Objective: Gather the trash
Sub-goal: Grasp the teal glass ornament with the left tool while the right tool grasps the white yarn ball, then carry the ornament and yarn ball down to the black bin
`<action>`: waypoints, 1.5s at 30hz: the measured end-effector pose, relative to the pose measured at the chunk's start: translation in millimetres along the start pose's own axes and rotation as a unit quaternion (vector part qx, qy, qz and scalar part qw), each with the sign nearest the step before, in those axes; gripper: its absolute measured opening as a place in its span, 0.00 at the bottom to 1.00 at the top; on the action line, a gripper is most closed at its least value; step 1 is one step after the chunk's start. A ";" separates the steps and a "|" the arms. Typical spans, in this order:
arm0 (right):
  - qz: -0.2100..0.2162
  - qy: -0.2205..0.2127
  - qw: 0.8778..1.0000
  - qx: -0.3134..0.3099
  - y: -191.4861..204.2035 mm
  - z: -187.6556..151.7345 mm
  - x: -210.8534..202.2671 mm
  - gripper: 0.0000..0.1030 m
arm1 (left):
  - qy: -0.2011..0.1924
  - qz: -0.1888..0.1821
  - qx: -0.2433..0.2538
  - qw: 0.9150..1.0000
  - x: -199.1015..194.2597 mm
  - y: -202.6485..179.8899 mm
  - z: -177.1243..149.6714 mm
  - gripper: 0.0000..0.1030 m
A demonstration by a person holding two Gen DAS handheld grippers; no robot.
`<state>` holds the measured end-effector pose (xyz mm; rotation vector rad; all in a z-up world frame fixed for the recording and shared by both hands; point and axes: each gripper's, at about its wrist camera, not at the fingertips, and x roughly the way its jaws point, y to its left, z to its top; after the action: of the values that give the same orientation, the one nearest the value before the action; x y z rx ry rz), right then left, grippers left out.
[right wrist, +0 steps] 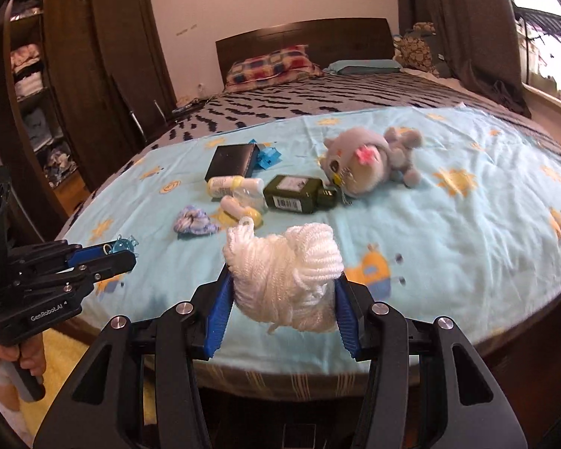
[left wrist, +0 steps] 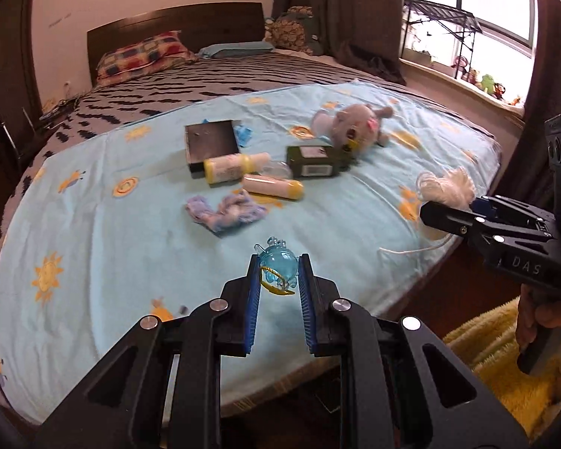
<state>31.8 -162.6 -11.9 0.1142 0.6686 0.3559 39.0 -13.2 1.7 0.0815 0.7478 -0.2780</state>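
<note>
Two pieces are already picked up, and most of the clutter is left, so the collecting looks to be at an early or middle stage; no bin or bag shows in either view, so where the trash goes cannot be told. The left gripper [left wrist: 278,273] has its blue ribbed pads closed on a small toy [left wrist: 278,267] of clear blue plastic, rounded and glossy, with a thin yellow loop at its side, held above the near edge of the sheet [left wrist: 93,232]. The right gripper [right wrist: 282,292] is clamped on a yarn bundle [right wrist: 284,277], a soft white tangle of twisted cord that bulges out between the pads; in the left view a loose strand of it trails on the sheet's near right edge. Still lying on the pale blue cotton sheet, printed with yellow suns, are, at mid-bed: a flat black box [left wrist: 211,142] with a blue scrap [left wrist: 243,134] touching its far right corner, two yellow-and-cream plastic bottles [left wrist: 235,166] lying on their sides just beside the box, a dark green rectangular bottle [left wrist: 316,161] with a barcode label to their right, and a crumpled lilac cloth [left wrist: 224,213] nearer the grippers. A grey plush [left wrist: 351,125], fuzzy with a pink bow, lies touching the green bottle's right end; it is probably not trash.
</note>
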 end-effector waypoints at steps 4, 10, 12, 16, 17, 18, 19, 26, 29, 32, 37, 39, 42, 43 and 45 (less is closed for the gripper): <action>-0.022 0.020 1.000 0.008 -2.6 -28.3 -6.7 0.48 | 0.009 -0.016 0.000 1.000 -0.1 -13.7 -18.8 0.18; -0.027 0.062 0.997 0.037 -8.2 -66.9 3.4 0.48 | 0.055 -0.047 -0.024 0.997 17.7 -22.6 -59.8 0.18; -0.028 0.074 0.996 0.046 -8.9 -78.4 9.3 0.48 | 0.068 -0.050 -0.028 0.996 25.3 -23.8 -71.4 0.18; -0.026 0.100 0.993 0.050 -5.0 -99.7 21.6 0.48 | 0.097 -0.047 -0.028 0.994 41.6 -28.3 -96.0 0.18; -0.024 0.107 0.993 0.051 -4.3 -104.9 24.5 0.48 | 0.105 -0.049 -0.031 0.993 46.3 -29.2 -103.3 0.18; -0.023 0.116 0.992 0.052 -4.2 -109.1 28.9 0.48 | 0.113 -0.052 -0.035 0.992 50.1 -30.1 -110.5 0.18; -0.025 0.125 0.990 0.052 -3.9 -114.3 33.6 0.48 | 0.119 -0.054 -0.037 0.991 53.4 -29.9 -117.0 0.18; -0.043 0.180 0.982 0.041 -1.7 -141.8 64.7 0.48 | 0.176 -0.068 -0.049 0.981 89.7 -30.7 -157.1 0.18; -0.050 0.211 0.975 0.036 0.0 -156.1 83.1 0.48 | 0.187 -0.074 -0.052 0.978 100.4 -29.3 -163.1 0.18; -0.051 0.239 0.969 0.037 1.7 -169.0 96.9 0.48 | 0.201 -0.081 -0.058 0.974 113.4 -29.2 -168.6 0.18; -0.055 0.248 0.966 0.051 -1.3 -178.3 102.4 0.49 | 0.215 -0.078 -0.055 0.972 124.1 -31.6 -175.5 0.18; -0.052 0.243 0.967 0.056 -2.9 -178.4 102.7 0.49 | 0.216 -0.078 -0.058 0.972 127.3 -33.0 -175.1 0.18; -0.047 0.238 0.968 0.058 -6.2 -175.9 103.2 0.51 | 0.217 -0.076 -0.057 0.972 130.5 -36.3 -176.7 0.18; -0.047 0.237 0.969 0.057 -9.7 -174.1 101.4 0.51 | 0.216 -0.077 -0.059 0.972 130.9 -35.8 -176.5 0.18; -0.050 0.237 0.969 0.059 -9.0 -171.3 100.9 0.54 | 0.216 -0.075 -0.062 0.971 132.4 -33.9 -179.6 0.25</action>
<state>0.8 -136.6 -206.7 0.1082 1.1646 0.2463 3.6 -44.1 -219.1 -0.0357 1.2065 -0.3623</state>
